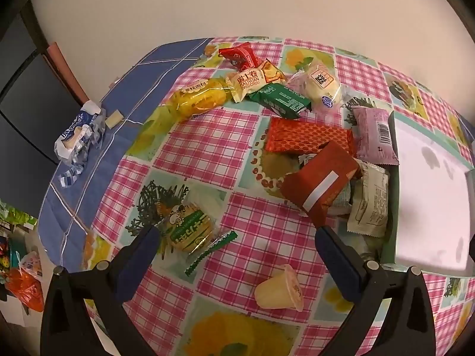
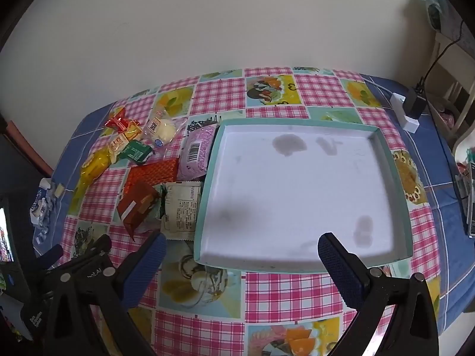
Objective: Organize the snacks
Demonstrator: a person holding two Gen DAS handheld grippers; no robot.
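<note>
Your left hand-held gripper (image 1: 236, 243) hangs over the bench (image 1: 246, 207) with its jaws spread wide and nothing between them; a green-and-yellow biscuit packet (image 1: 190, 228) lies just beside its left finger, and a small jelly cup (image 1: 279, 289) lies on its side near the bench's front edge. Your right hand-held gripper (image 2: 242, 249) is equally wide apart and holds nothing, hovering over the front rim of the teal tray (image 2: 403, 195), whose white floor is bare. The snacks crowd against the tray's left wall: a white printed packet (image 2: 181, 210) and a purple packet (image 2: 197, 154) touch it, with a red-brown pouch (image 2: 138, 207), an orange patterned packet (image 2: 154, 172), a green packet (image 2: 136, 151) and a yellow packet (image 2: 95, 163) toward the bench's back left corner.
</note>
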